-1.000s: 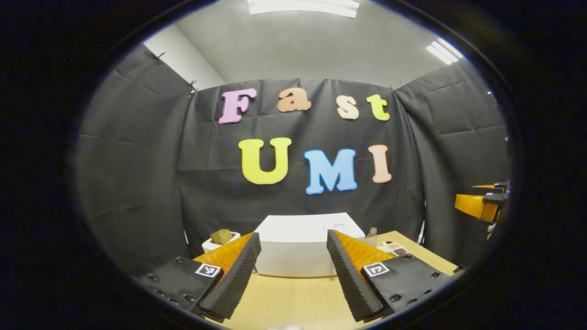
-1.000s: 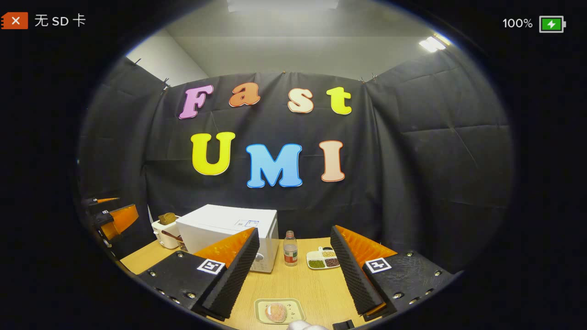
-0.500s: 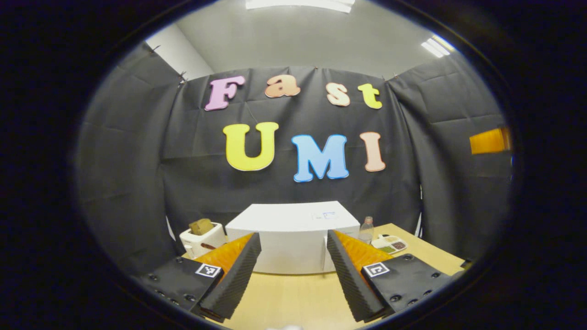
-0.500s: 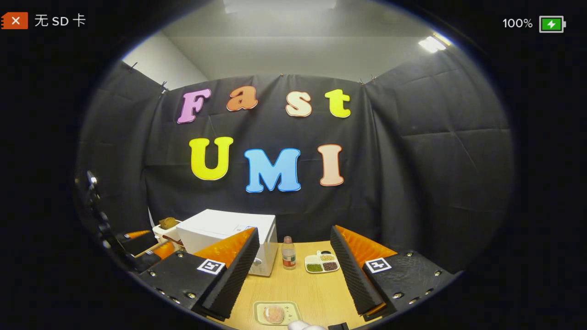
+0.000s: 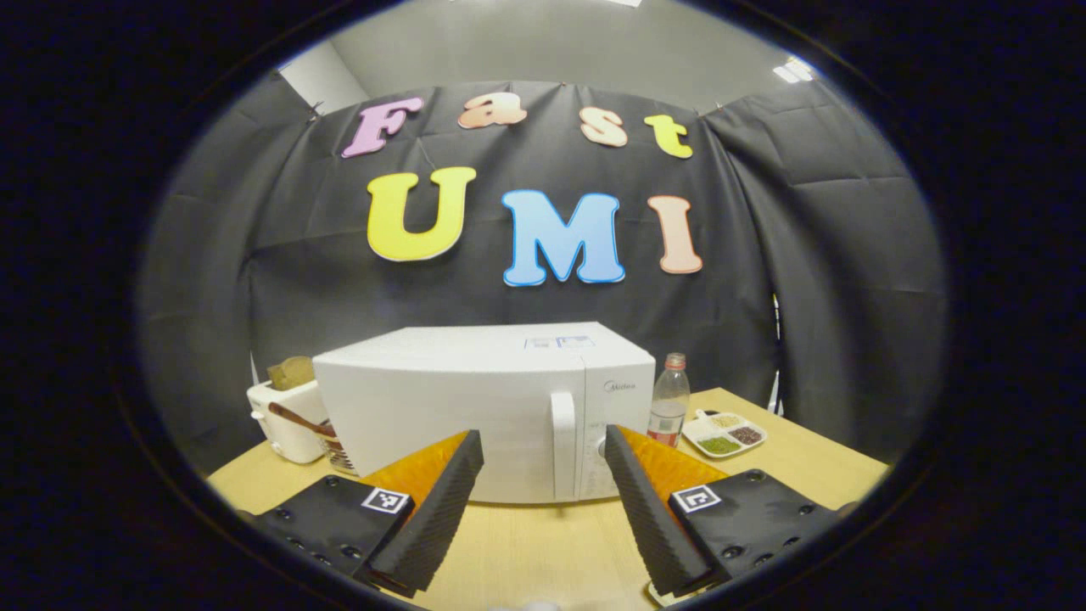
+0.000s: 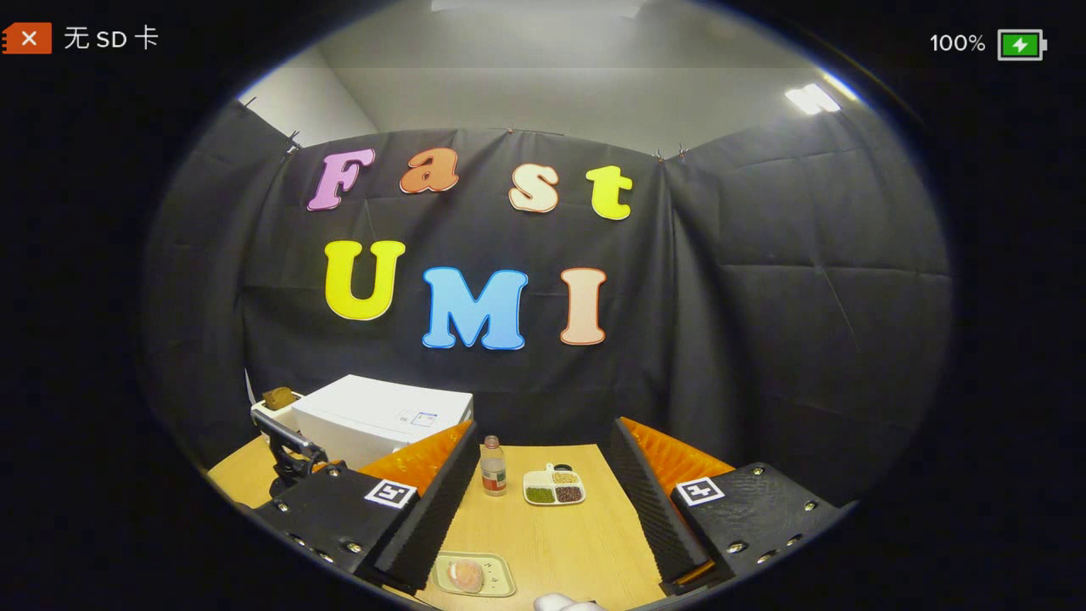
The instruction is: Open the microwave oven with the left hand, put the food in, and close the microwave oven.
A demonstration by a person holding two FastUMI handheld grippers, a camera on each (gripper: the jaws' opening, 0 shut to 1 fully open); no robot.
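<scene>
L gripper (image 5: 543, 501) jaws apart, facing closed microwave (image 5: 484, 407) handle (image 5: 562, 441) mid-frame; R gripper (image 6: 543, 509) jaws apart, food (image 6: 466, 574) on plate (image 6: 501, 585) bottom centre.

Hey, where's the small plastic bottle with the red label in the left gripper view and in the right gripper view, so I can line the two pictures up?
Left gripper view: the bottle stands right of centre, just right of the microwave, above the right finger.
Right gripper view: the bottle stands near bottom centre, between the two fingers, right of the microwave.
Shared landmark: the divided snack dish just right of the bottle.
</scene>
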